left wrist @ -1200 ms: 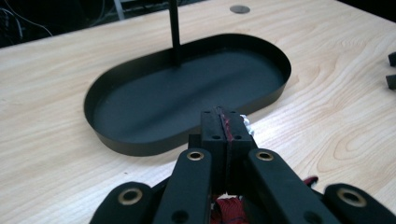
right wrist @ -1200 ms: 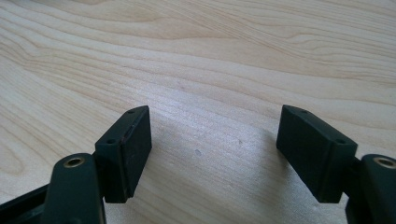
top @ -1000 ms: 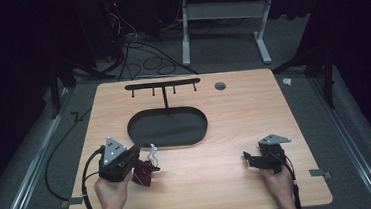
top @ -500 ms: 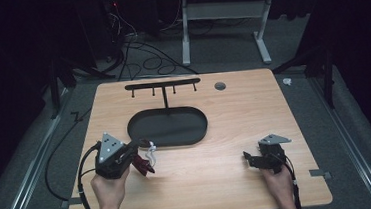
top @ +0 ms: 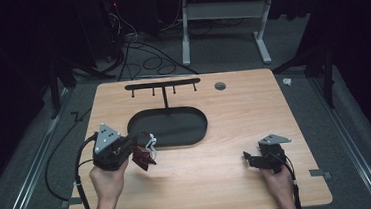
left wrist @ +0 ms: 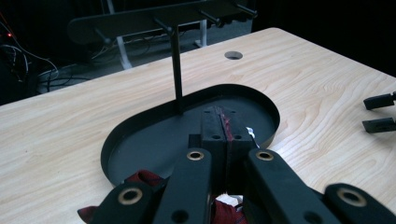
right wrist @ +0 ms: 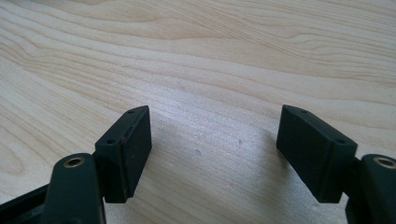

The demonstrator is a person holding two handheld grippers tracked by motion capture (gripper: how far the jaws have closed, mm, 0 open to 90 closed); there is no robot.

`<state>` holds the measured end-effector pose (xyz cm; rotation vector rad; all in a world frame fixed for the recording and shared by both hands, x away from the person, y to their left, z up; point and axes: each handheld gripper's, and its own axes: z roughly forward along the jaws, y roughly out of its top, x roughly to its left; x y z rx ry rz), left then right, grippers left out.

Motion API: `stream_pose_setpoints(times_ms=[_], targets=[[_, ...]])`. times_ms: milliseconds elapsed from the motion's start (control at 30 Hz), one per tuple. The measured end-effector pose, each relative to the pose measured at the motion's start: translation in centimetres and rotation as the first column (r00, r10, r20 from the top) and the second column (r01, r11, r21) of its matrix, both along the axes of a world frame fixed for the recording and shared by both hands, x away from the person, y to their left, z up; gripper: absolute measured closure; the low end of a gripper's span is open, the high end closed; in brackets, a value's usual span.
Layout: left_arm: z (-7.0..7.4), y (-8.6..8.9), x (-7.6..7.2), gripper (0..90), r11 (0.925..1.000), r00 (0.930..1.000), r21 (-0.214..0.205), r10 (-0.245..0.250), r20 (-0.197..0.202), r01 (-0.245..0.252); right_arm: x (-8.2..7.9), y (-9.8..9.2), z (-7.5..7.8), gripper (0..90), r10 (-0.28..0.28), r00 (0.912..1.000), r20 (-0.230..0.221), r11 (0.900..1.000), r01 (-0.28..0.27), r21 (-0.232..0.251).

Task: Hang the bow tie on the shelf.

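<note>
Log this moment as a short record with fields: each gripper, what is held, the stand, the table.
left gripper: shut on dark red item, raised above the table beside the tray's near-left rim
held item: dark red item with a white part; what it is cannot be told
right gripper: open, nothing between its jaws, low over bare wood
stand: black hook stand rising from an oval tray, hooks bare
table: wooden table

Right tongs (right wrist: pixel 212 154) spread wide, nothing between; pale wood-grain table (right wrist: pixel 210 56) beneath, seemingly just above it.
</note>
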<state>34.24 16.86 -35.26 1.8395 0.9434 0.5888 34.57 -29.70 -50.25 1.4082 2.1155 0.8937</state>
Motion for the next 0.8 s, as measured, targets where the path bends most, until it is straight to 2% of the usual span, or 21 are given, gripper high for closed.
stream_pose_setpoints(times_ms=[467, 800], targets=[[1.6, -1.2, 2.4, 89.9, 0.9999, 0.9999, -0.003, -0.011, 0.010, 0.011, 0.0, 0.0, 0.0, 27.9, 0.000, 1.0000, 0.000, 1.0000, 0.000, 0.000], [2.0, -1.7, 3.8, 89.9, 0.9998, 0.9999, -0.016, -0.011, -0.001, 0.011, 0.0, 0.0, 0.0, 27.9, -0.002, 1.0000, -0.004, 1.0000, 0.002, 0.005]])
